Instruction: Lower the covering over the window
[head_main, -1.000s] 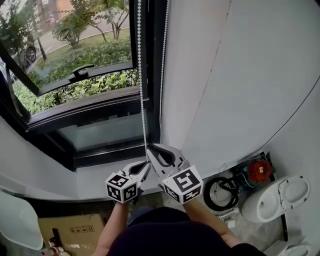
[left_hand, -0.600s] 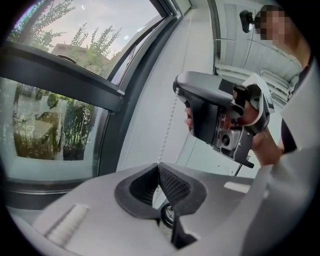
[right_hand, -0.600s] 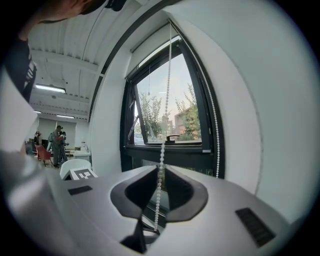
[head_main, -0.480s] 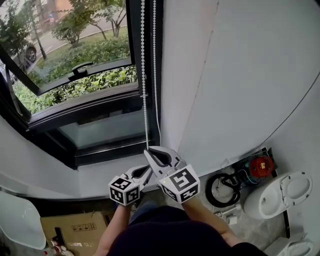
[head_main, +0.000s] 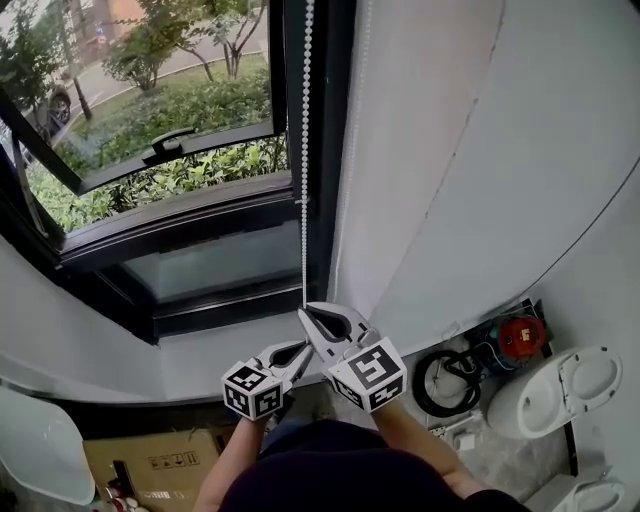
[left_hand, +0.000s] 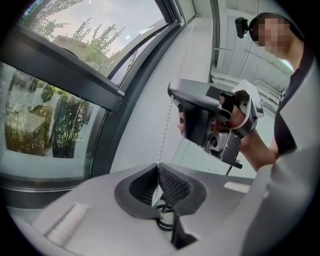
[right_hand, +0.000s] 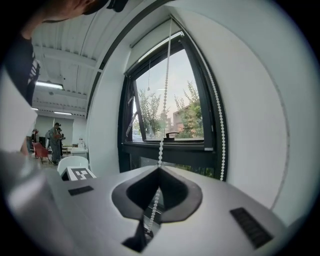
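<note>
A white bead chain hangs down in front of the black window frame. My right gripper is shut on it, and the chain runs taut from its tips up to the window's top. Just below and to the left, my left gripper is shut on the same chain, which rises from its tips to the right gripper above. The loop's other strand hangs free beside the frame. The covering shows only as a pale bar at the window's top.
An open tilted sash with a handle stands left of the chain. On the floor are a cardboard box, a white chair, a black cable coil and a white seat. People stand far back.
The left gripper has sunk a little lower under the right one. Both keep their hold on the chain. The head view has shifted slightly, so the chain shows further right.
</note>
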